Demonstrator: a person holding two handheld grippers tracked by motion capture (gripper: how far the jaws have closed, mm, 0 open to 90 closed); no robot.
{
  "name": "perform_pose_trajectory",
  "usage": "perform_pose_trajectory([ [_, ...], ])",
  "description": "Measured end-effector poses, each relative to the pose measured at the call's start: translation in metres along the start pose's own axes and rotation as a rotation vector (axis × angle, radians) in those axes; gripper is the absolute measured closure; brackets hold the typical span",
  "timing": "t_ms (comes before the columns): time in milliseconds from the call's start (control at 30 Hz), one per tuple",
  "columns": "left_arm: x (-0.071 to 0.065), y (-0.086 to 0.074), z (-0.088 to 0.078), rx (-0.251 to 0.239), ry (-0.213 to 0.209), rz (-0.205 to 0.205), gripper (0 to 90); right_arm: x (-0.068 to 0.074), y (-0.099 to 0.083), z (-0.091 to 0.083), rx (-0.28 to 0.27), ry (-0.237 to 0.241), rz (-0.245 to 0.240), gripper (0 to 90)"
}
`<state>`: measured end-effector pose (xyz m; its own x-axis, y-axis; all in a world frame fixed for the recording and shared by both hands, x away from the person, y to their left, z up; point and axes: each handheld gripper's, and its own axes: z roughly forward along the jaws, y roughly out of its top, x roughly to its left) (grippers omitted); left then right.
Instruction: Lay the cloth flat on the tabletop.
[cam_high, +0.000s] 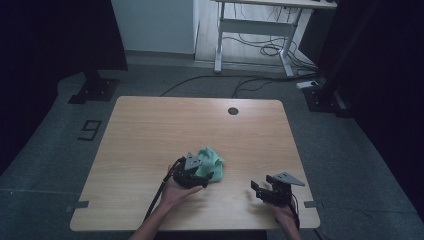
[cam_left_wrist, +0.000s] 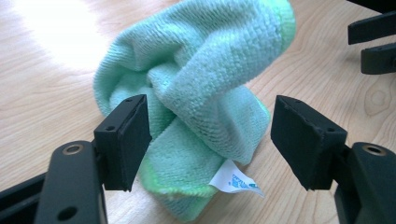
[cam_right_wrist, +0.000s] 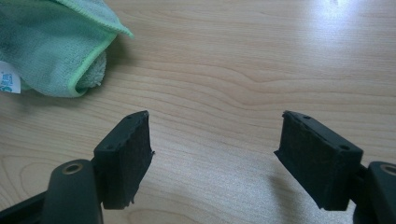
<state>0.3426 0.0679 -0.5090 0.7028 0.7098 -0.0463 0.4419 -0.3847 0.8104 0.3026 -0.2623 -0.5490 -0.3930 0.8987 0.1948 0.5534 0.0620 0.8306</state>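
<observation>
Green cloth (cam_high: 210, 161) sits bunched in a heap on the wooden table (cam_high: 150, 135), toward the near edge and a little left of centre in the high view. Not flat: folds are twisted over each other, with one lobe standing up at the far side in the left gripper view. White care tag (cam_left_wrist: 235, 181) pokes out from the bottom fold on the near side, lying on the wood.

Left gripper (cam_left_wrist: 210, 140) is right at the cloth, jaws spread wide with the bundle between them. Left-hand pad as seen in that view is up against or just touching the fabric edge; cannot tell if there is real contact. Right-hand pad stands clear of it, bare table showing in the gap. No clamp on the cloth, nothing lifted. In the high view the left hand (cam_high: 175, 192) holds it low on the table, grey plate on top, cable trailing back toward the near edge.

Right gripper (cam_high: 256, 188) is well apart from the cloth, near the table's near right corner. Jaws apart, nothing between them, just wood grain under them in its own view. Cloth's lime-green hemmed edge shows at the upper left of that view.

Round hole (cam_high: 233, 111) in the table at the far edge, well away from everything.
</observation>
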Motion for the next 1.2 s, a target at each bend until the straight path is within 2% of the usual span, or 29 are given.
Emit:
perform_pose_trajectory([
  [433,0.006,0.003,-0.014,-0.013,0.029,-0.007,31.5,-0.001,0.002,-0.002,-0.006,0.0,0.005,25.4],
  [600,0.0,0.004,-0.012,-0.02,0.023,0.01,33.8,0.0,0.002,-0.002,-0.01,0.002,0.001,25.4],
  [800,-0.001,0.006,-0.007,-0.023,0.022,0.01,41.4,0.0,0.003,-0.002,-0.009,0.004,0.001,25.7],
  [833,-0.001,0.006,-0.006,-0.021,0.031,0.009,48.6,0.001,0.004,-0.001,-0.011,0.007,0.0,25.8],
  [1000,0.002,0.006,-0.005,-0.02,0.026,-0.003,69.1,0.002,0.008,0.002,-0.012,0.012,-0.007,26.2],
  [1100,0.004,0.006,-0.006,-0.018,0.007,-0.008,78.5,0.005,0.011,0.005,-0.011,0.019,-0.012,26.6],
  [1200,0.006,0.005,-0.007,-0.021,-0.009,-0.006,83.4,0.01,0.016,0.01,-0.013,0.029,-0.017,27.2],
])
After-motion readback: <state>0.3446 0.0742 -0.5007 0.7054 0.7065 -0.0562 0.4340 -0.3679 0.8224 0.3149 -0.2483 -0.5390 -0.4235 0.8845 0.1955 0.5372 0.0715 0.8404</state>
